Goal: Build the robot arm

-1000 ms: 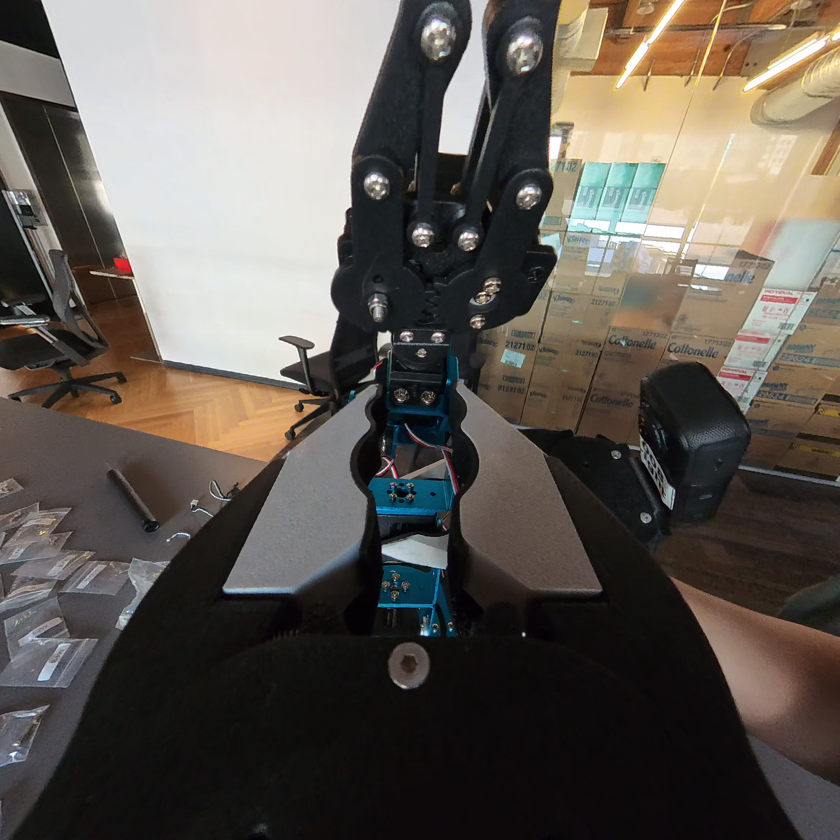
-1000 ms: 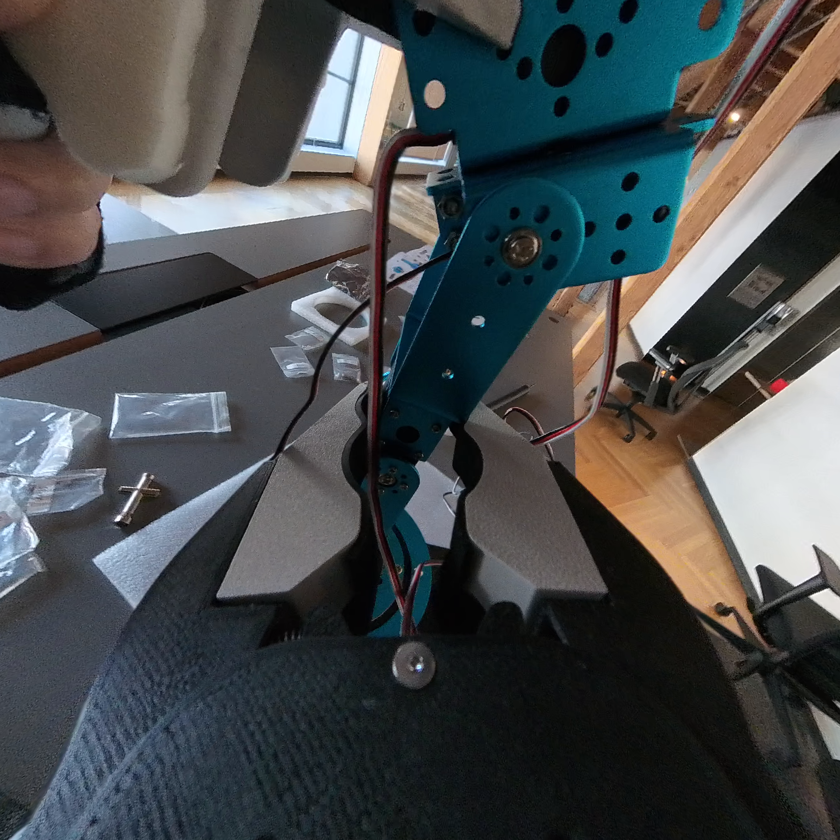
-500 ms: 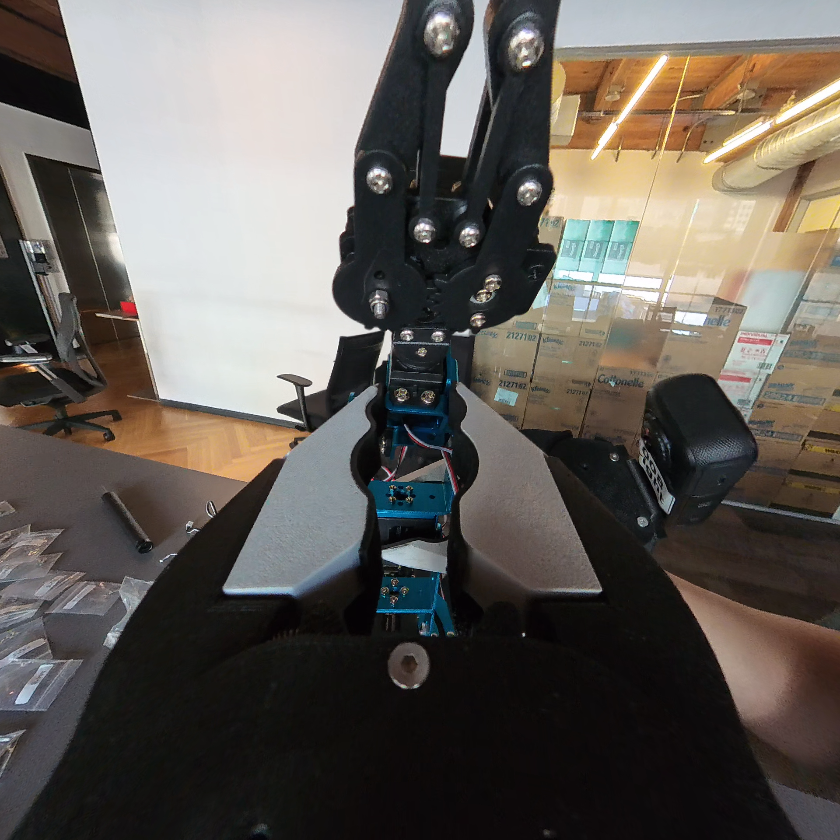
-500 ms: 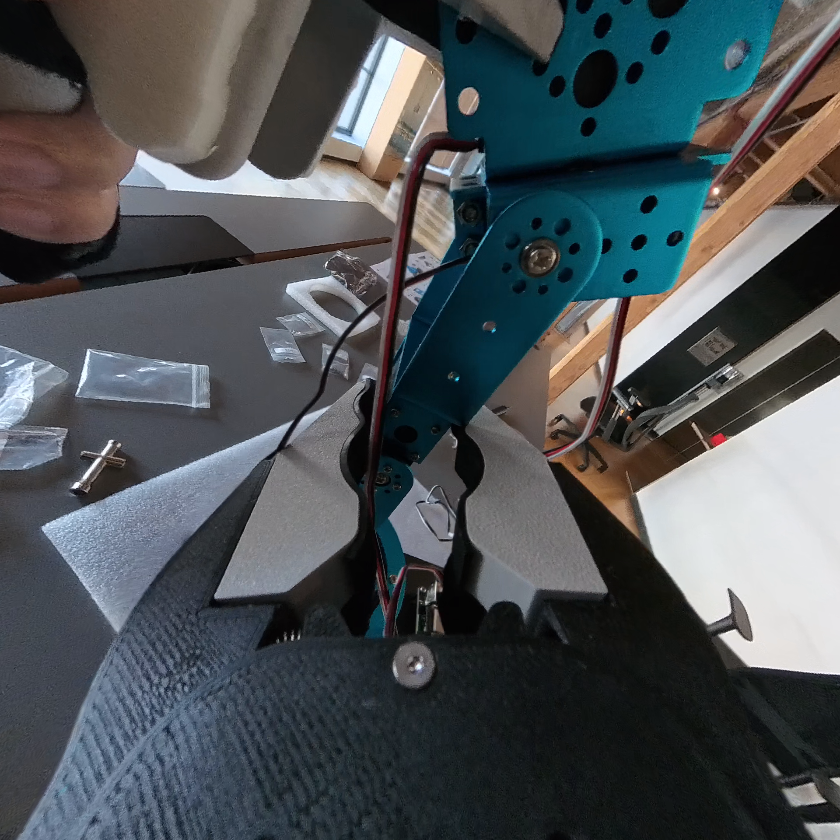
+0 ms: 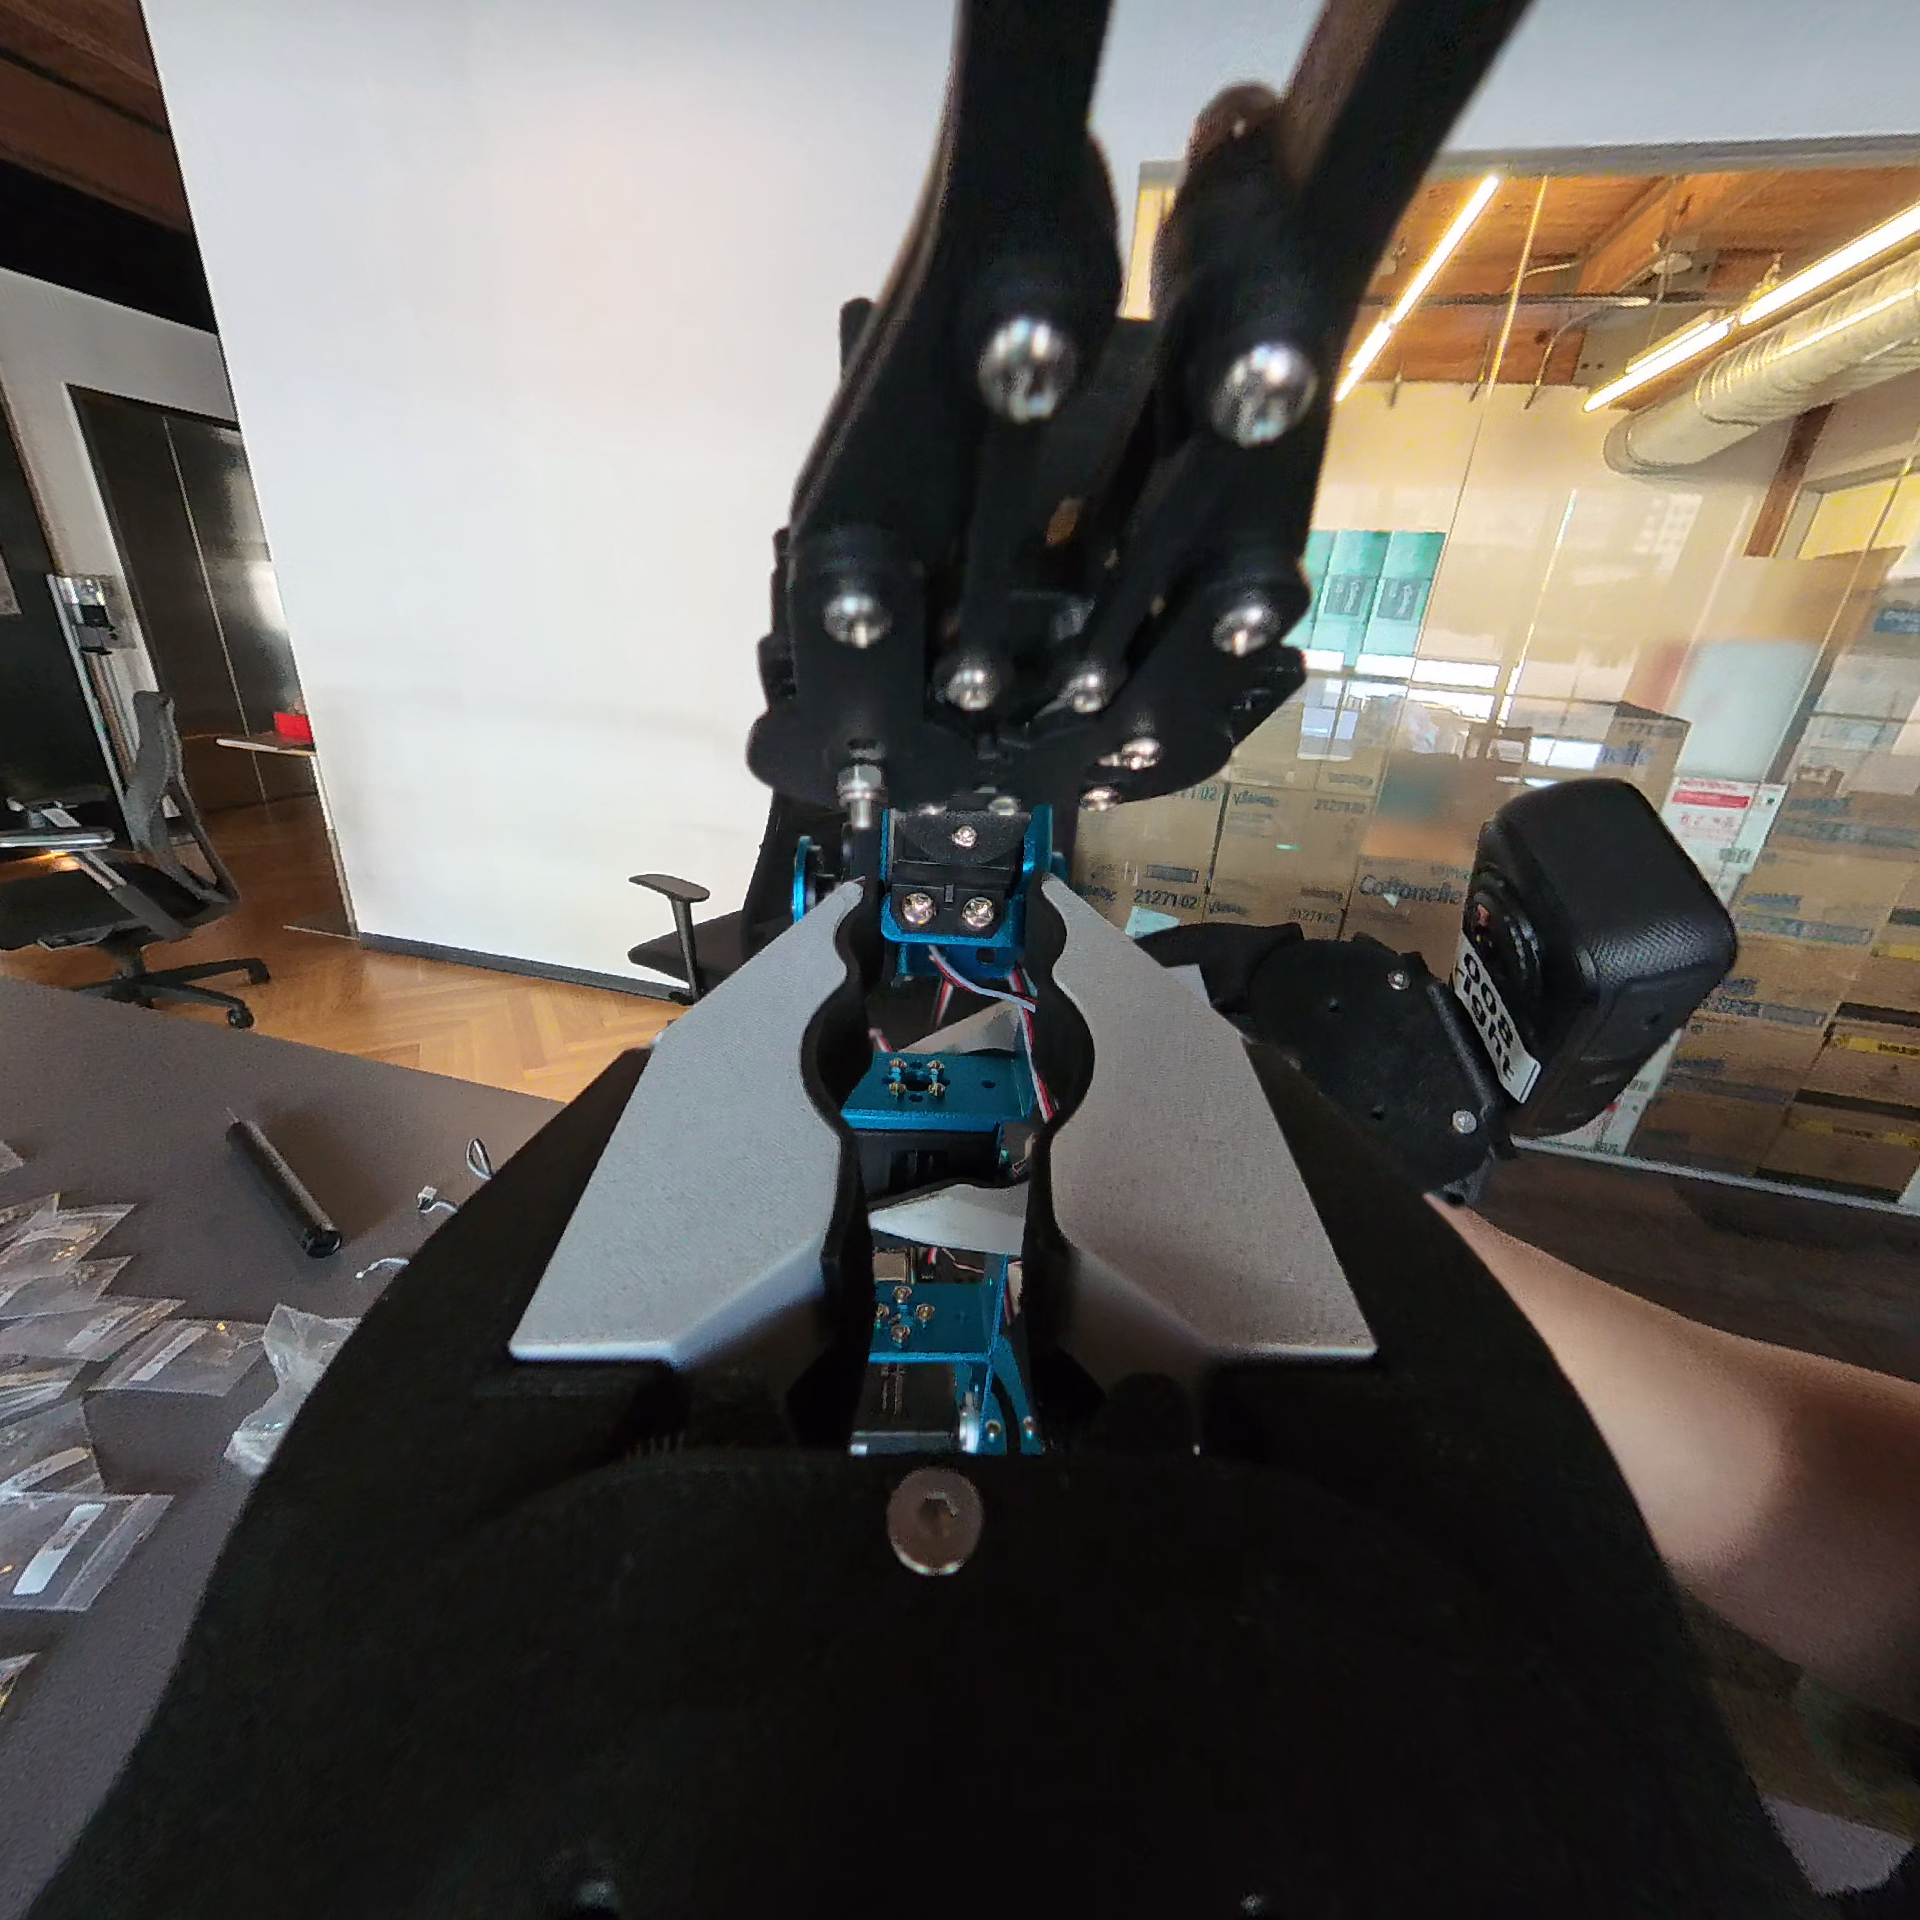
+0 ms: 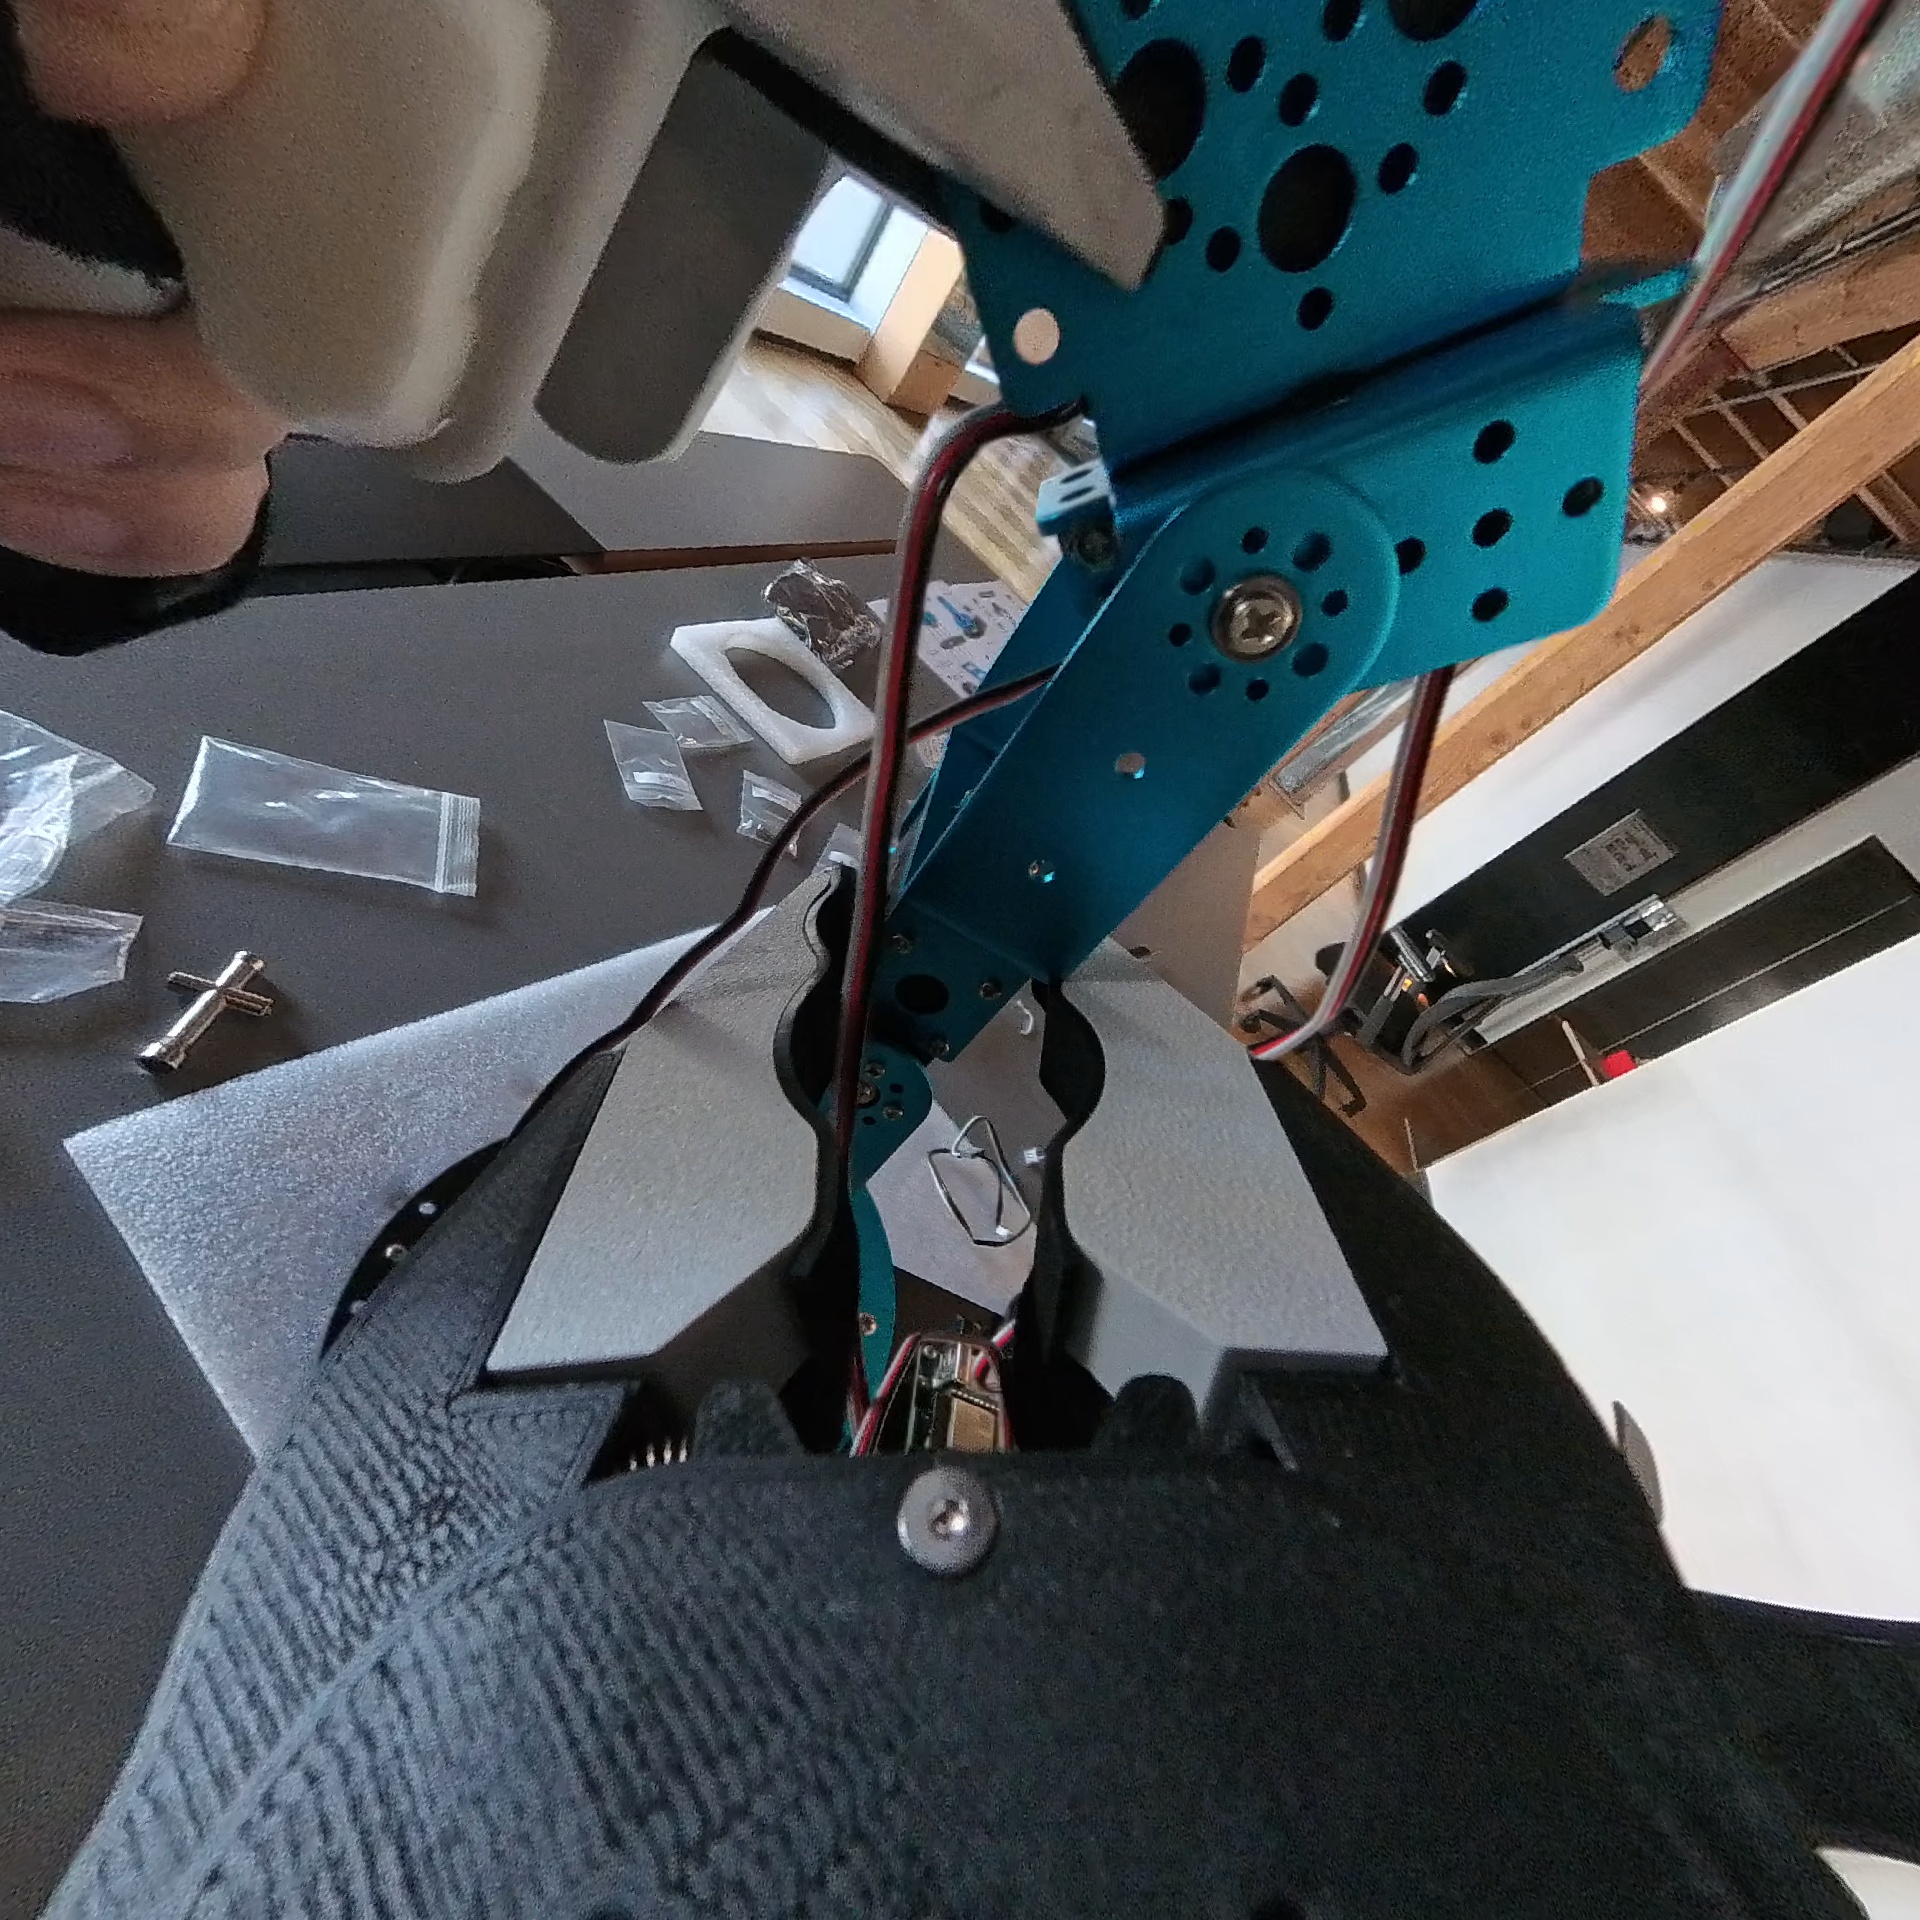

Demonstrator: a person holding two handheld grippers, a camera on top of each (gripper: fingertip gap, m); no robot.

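A small blue metal robot arm (image 5: 940,1101) with red, white and black wires stands between my left gripper's (image 5: 951,904) grey fingers, which are shut on its servo bracket. Its black claw (image 5: 1039,623) rises above, close to the camera and blurred. In the right wrist view my right gripper (image 6: 945,914) is shut on the lower link of the same blue arm (image 6: 1091,790). The left gripper's finger (image 6: 935,135) clamps the upper bracket there, held by a hand (image 6: 94,416). The right gripper's black body (image 5: 1590,1039) shows at the right of the left wrist view.
On the dark grey table (image 6: 468,675) lie small plastic bags (image 6: 322,821), a metal cross wrench (image 6: 208,1008), a white foam frame (image 6: 769,686), a grey foam sheet (image 6: 312,1143) and a black rod (image 5: 283,1184). Office chairs (image 5: 156,894) and a glass wall before stacked boxes (image 5: 1766,1091) stand behind. Tip to tip, the grippers are about 9 cm apart.
The black claw has tilted toward the left camera and looks larger. The right gripper's view has swung, so the blue arm's joint sits farther right and closer. Both grips are unchanged.
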